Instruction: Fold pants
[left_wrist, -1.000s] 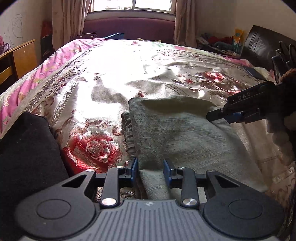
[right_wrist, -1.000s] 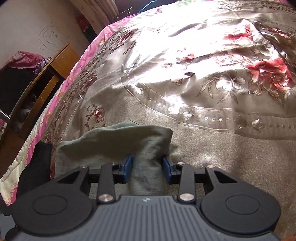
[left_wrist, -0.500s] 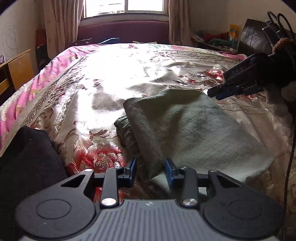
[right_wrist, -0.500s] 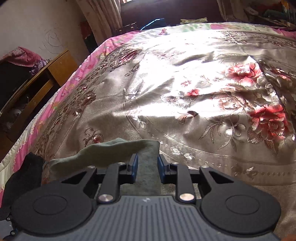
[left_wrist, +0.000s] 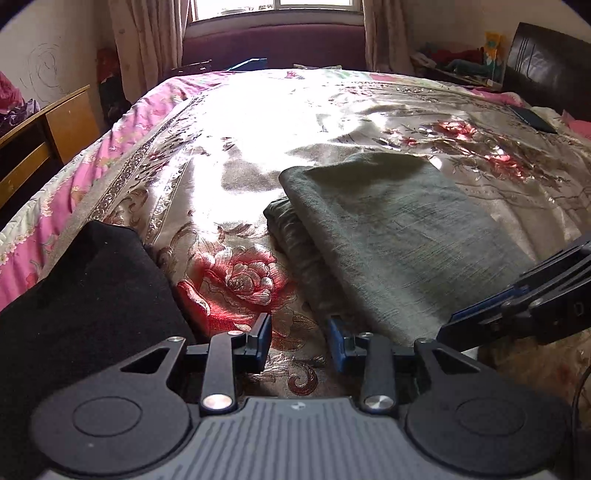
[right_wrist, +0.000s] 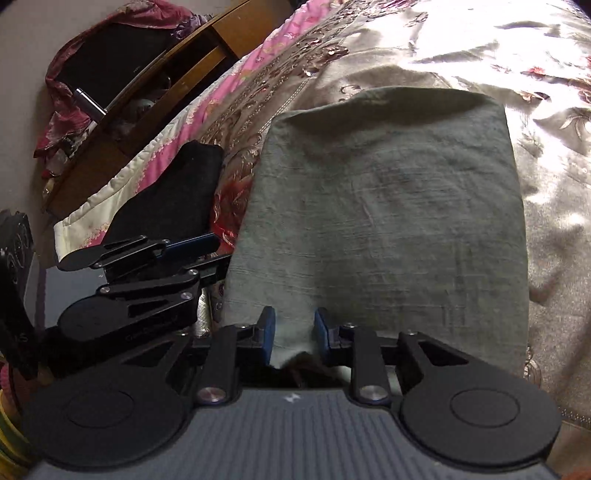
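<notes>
Grey-green pants (left_wrist: 399, 236) lie folded into a thick rectangle on the flowered bedspread (left_wrist: 229, 170). In the right wrist view the pants (right_wrist: 388, 206) fill the middle, and my right gripper (right_wrist: 294, 332) is shut on their near edge, with cloth pinched between the blue pads. From the left wrist view that right gripper (left_wrist: 458, 326) comes in low at the right, at the pants' near right corner. My left gripper (left_wrist: 299, 339) stands open just left of the pants' near edge, with only bedspread between its fingers. It shows as well at the left of the right wrist view (right_wrist: 214, 256).
A black garment (left_wrist: 81, 302) lies on the bed's near left corner, close to my left gripper. A wooden desk (left_wrist: 55, 125) stands beyond the bed's left edge. A dark headboard (left_wrist: 546, 62) and a flat dark object (left_wrist: 532, 118) are at the far right.
My right gripper swung from the far right down to the near right with the cloth edge in it. The cloth that was between my left gripper's fingers is gone from them.
</notes>
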